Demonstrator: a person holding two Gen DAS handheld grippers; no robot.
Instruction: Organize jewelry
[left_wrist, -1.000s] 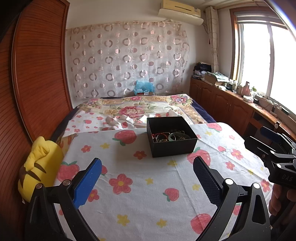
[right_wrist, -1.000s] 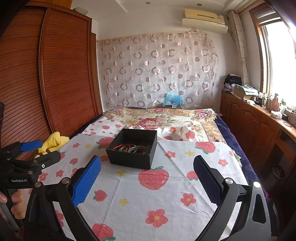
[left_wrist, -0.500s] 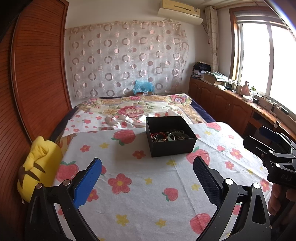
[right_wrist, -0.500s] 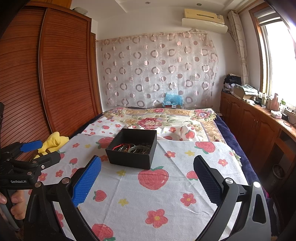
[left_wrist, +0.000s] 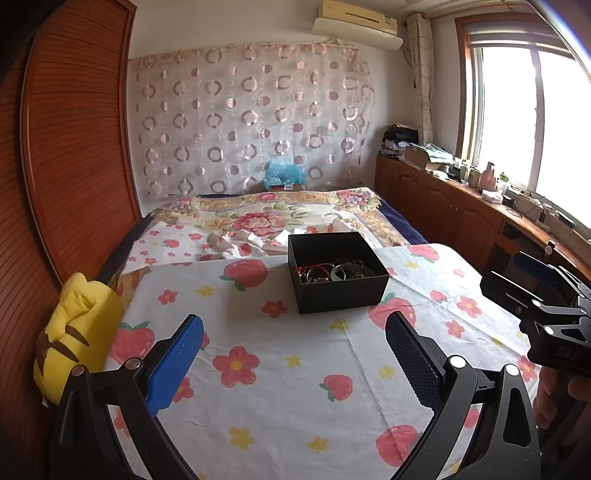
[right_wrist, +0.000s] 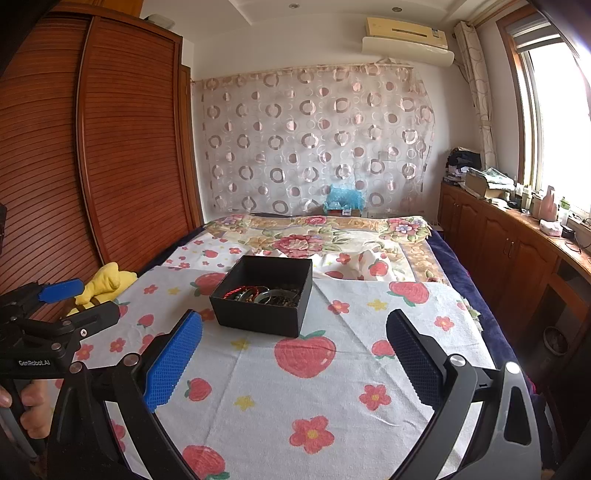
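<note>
The left tool is hovering above the strawberry-print cloth, with its two fingers standing wide apart and nothing between them. The right tool is hovering over the same cloth in the same condition: fingers spread wide, holding nothing. In the left wrist view, the right tool is showing at the right edge, with a hand gripping its handle. In the right wrist view, the left tool is showing at the left edge, with a hand wrapping its handle.

The black box is sitting open-topped on the cloth, ahead of both tools and well apart from them. The jewelry is lying inside the box, bunched toward its near wall; red beaded strands and pale and dark bangles are lying tangled together there. Individual pieces are too small to separate further.

The cloth is covering the near part of the bed. A floral blanket is lying beyond the box. A yellow plush toy is resting at the bed's left edge against the wooden wardrobe.
</note>
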